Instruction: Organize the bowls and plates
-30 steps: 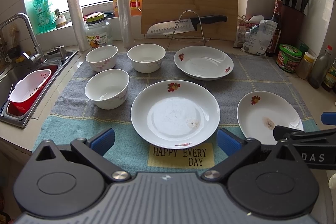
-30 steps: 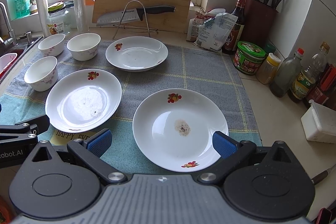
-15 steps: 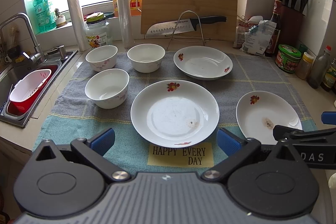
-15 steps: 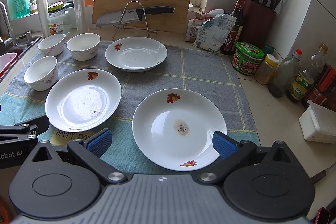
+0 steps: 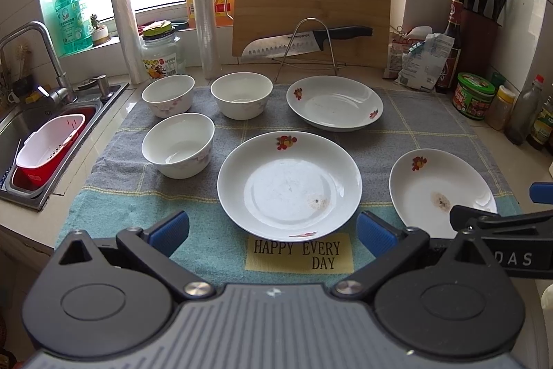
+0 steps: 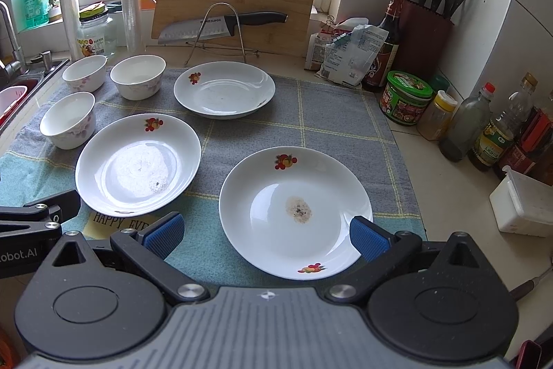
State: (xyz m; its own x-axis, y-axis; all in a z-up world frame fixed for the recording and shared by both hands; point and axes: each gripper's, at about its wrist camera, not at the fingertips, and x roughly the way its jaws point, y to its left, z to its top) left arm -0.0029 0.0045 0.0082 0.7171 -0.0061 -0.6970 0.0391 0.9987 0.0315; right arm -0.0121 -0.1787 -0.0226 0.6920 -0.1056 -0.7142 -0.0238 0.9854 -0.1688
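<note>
Three white plates with fruit prints lie on a grey-green towel (image 5: 414, 127): a middle plate (image 5: 289, 185) (image 6: 138, 159), a right plate (image 5: 439, 189) (image 6: 295, 211) with a brown stain, and a far plate (image 5: 334, 102) (image 6: 224, 89). Three white bowls stand at the left: a near bowl (image 5: 178, 144) (image 6: 68, 119), a far left bowl (image 5: 168, 95) (image 6: 85, 72) and a far middle bowl (image 5: 241, 94) (image 6: 138, 76). My left gripper (image 5: 273, 230) is open just short of the middle plate's near rim. My right gripper (image 6: 264, 232) is open, its fingers flanking the right plate's near edge.
A sink (image 5: 31, 140) with a red and white basket lies at the left. A cutting board (image 5: 311, 9), a knife on a wire stand (image 5: 304, 42), a jar and wrap rolls line the back. Bottles, a green-lidded tub (image 6: 404, 97) and a knife block (image 6: 425, 33) crowd the right.
Both views have shifted very slightly; the plates and bowls have not moved and both grippers stay open.
</note>
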